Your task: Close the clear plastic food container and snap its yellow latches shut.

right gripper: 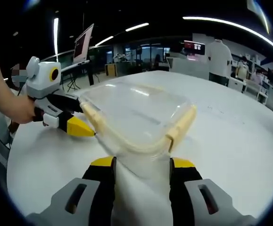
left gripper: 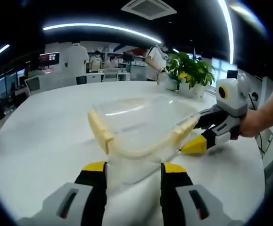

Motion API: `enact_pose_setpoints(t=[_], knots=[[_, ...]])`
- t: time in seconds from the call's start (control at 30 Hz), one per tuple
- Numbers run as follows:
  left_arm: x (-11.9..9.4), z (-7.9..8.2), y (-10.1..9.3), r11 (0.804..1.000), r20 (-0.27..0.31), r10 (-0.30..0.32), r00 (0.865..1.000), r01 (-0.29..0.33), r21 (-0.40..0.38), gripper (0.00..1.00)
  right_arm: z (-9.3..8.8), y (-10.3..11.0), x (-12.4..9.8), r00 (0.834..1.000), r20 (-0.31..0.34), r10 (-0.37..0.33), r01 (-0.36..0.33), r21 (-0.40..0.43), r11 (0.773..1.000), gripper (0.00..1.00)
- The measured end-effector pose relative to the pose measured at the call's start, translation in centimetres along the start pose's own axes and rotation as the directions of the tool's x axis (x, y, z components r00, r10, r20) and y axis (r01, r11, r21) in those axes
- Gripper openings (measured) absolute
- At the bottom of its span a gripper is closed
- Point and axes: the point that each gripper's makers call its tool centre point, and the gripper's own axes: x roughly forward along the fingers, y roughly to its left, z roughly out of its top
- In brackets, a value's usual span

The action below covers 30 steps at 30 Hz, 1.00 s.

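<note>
Container (left gripper: 141,125), clear plastic with pale yellow latches, sits on the white worktop (left gripper: 42,141), well short of the potted plant (left gripper: 190,73) at the far edge. Its lid (right gripper: 136,113) lies over the box, and yellow latches run along its sides; one latch (left gripper: 100,132) faces the left gripper view, another (right gripper: 181,125) shows in the right gripper view. The left hand-held gripper (left gripper: 134,176) hovers just before the container with its jaws spread apart and nothing between them. The right hand-held gripper (right gripper: 141,172) stands at the opposite side of the container, jaws likewise parted, the container's near edge lying between its yellow tips. From the left gripper view, that right hand-held gripper's tip sits just beside the container's corner, a hand (left gripper: 252,123) holding it. People stand beyond the plant.
</note>
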Motion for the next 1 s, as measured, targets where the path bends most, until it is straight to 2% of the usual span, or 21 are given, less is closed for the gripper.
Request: enact_pose_setpoints(t=[0.37, 0.43, 0.53, 0.87, 1.0], knots=[[0.0, -0.3, 0.2, 1.000, -0.003, -0.005, 1.000, 0.005, -0.011, 0.39, -0.1, 0.2, -0.1, 1.000, 0.003, -0.015, 0.015, -0.010, 1.000, 0.41], [0.0, -0.4, 0.2, 1.000, -0.009, -0.007, 1.000, 0.007, -0.019, 0.41, 0.0, 0.2, -0.2, 1.000, 0.004, -0.014, 0.014, -0.004, 1.000, 0.41], [-0.1, -0.5, 0.1, 0.999, -0.007, -0.005, 1.000, 0.004, -0.033, 0.49, 0.3, 0.4, -0.4, 1.000, 0.019, -0.013, 0.013, 0.011, 1.000, 0.45], [-1.5, -0.6, 0.1, 0.999, 0.000, 0.003, 1.000, -0.003, -0.054, 0.50, -0.2, 0.5, -1.9, 0.999, 0.025, -0.033, 0.032, 0.061, 0.998, 0.55], [-2.2, -0.7, 0.0, 0.996, 0.013, 0.006, 1.000, -0.005, -0.088, 0.52, -0.5, 0.5, -2.7, 0.999, 0.039, -0.038, 0.035, 0.093, 0.995, 0.60]])
